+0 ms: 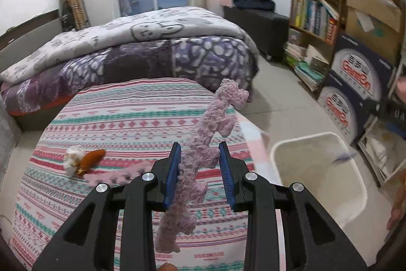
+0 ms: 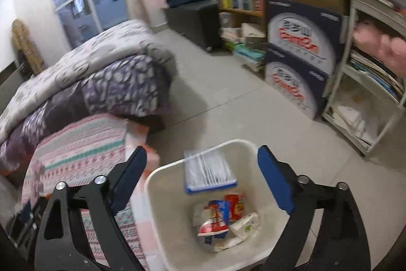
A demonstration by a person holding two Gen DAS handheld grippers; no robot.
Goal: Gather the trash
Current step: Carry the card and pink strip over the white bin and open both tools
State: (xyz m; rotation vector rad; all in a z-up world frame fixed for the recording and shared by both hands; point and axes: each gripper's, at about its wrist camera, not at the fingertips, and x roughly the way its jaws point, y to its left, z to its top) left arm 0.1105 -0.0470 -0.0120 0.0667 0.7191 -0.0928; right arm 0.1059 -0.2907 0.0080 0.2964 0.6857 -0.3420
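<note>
Bedroom, striped bed (image 1: 121, 118) with white bin (image 1: 355, 184) on floor off its right edge. Left gripper (image 1: 200, 164) jaws clamped on fuzzy pink strip (image 1: 203, 141), long axis running up-down through them, bin to its right. Right gripper (image 2: 203, 174) jaws wide apart over bin, striped packet (image 2: 209, 173) between them, unheld.

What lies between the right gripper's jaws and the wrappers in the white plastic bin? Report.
A blurred, blue-edged white flat packet sits above the wrappers, within the white plastic bin's mouth; the right wrist view shows it.
</note>
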